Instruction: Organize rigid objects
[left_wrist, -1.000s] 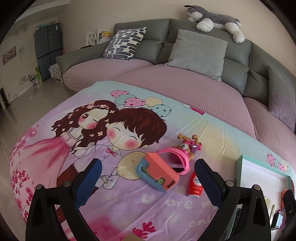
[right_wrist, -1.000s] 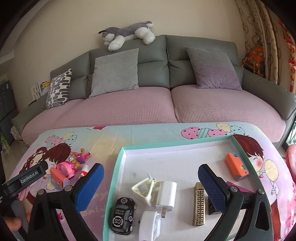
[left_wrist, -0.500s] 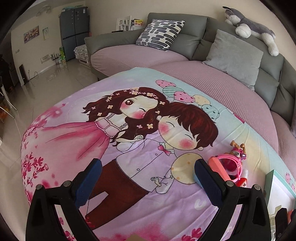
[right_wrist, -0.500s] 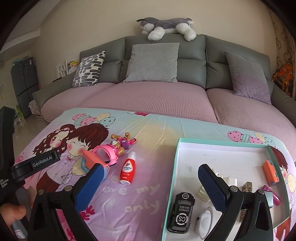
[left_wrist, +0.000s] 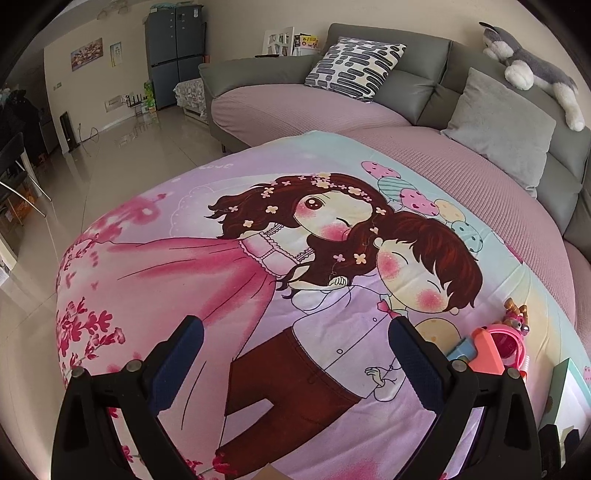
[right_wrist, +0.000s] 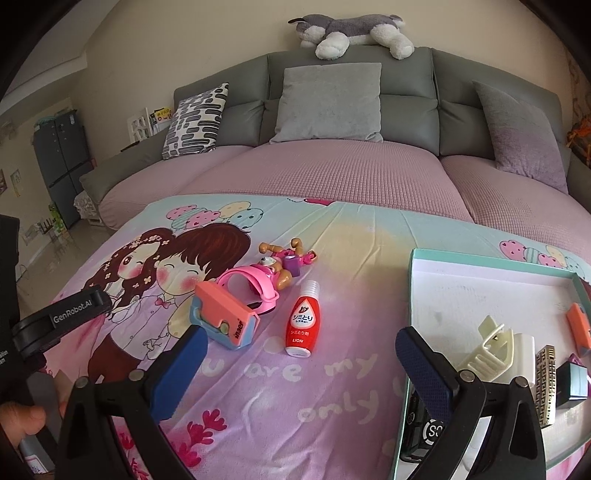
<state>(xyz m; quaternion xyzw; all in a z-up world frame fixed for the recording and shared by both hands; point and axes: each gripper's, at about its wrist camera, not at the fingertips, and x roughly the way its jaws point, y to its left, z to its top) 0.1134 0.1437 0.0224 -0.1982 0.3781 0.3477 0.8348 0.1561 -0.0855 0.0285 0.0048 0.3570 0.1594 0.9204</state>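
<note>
**Right wrist view: both grippers spread wide, loose items on the cloth beside the tray**

The right wrist view looks across a cartoon-print cloth (right_wrist: 332, 387) toward a grey sofa (right_wrist: 332, 110). The right gripper (right_wrist: 295, 354) hangs above the cloth with its blue-padded fingers (right_wrist: 181, 365) wide apart and nothing between them. Ahead of it, a red bottle (right_wrist: 303, 319) lies on the cloth with its clear cap pointing away from the camera. Just left of the bottle sits an orange-and-blue block toy (right_wrist: 225, 317), and behind that a pink band (right_wrist: 255, 288) touches a small pink figure toy (right_wrist: 286, 260).

To the right stands a teal-rimmed tray (right_wrist: 491, 256) with a white floor. Inside it lie a cream hair clip (right_wrist: 487, 349), a white charger (right_wrist: 522, 350) just beside the clip, a patterned gold bar (right_wrist: 546, 380), a small orange piece (right_wrist: 578, 325) near the right wall, and a dark toy car (right_wrist: 424, 432) partly hidden behind the right finger. A dark teal object at the right edge is too cropped to identify.

At the left edge the left gripper (left_wrist: 291, 354) shows from the side, a thumb (right_wrist: 20, 421) beneath it. In the left wrist view its fingers (left_wrist: 177, 365) are likewise spread apart and empty over the printed couple, with the block toy, the band and the tray's corner at the far right. A plush dog (right_wrist: 351, 31) lies on the sofa back.
</note>
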